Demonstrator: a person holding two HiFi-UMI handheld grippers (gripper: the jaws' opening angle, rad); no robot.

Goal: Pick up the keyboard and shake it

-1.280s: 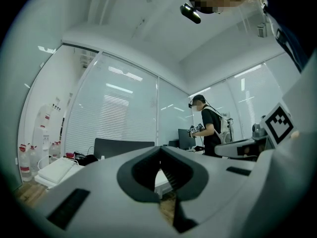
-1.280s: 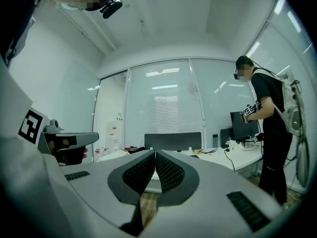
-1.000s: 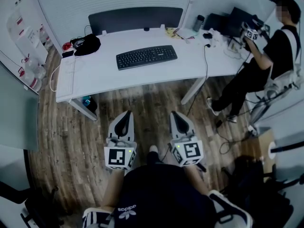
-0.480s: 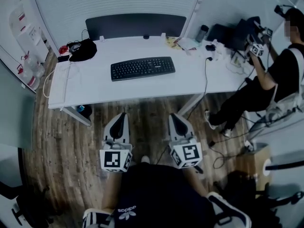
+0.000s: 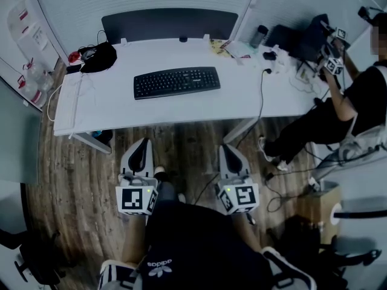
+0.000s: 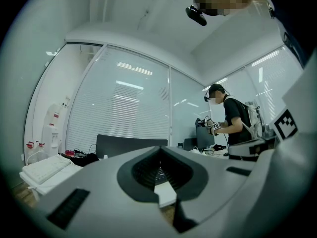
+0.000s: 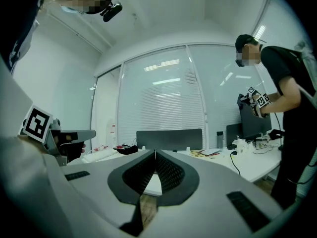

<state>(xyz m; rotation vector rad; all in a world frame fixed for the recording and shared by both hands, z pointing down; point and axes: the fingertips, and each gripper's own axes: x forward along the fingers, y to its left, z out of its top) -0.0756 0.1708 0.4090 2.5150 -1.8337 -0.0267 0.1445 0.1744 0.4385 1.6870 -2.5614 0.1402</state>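
A black keyboard point(image 5: 176, 81) lies flat on the white desk point(image 5: 121, 110), a little left of the desk's middle. My left gripper point(image 5: 140, 147) and right gripper point(image 5: 229, 151) hang over the wooden floor in front of the desk, well short of the keyboard. Both point toward the desk, side by side. Each is shut with nothing between its jaws, as the left gripper point(image 6: 159, 155) and right gripper point(image 7: 154, 154) show in their own views. The keyboard is hidden behind the jaws in both gripper views.
A black bag point(image 5: 98, 58) and a white keyboard point(image 5: 68, 96) lie at the desk's left end. A dark chair back point(image 5: 169, 24) stands behind the desk. A cable point(image 5: 261, 89) runs over the desk's right part. A person point(image 5: 357, 95) works at the right end, holding grippers.
I have moved closer to the desk; the keyboard and desk sit lower and more central in the head view. Both grippers stay shut, side by side.
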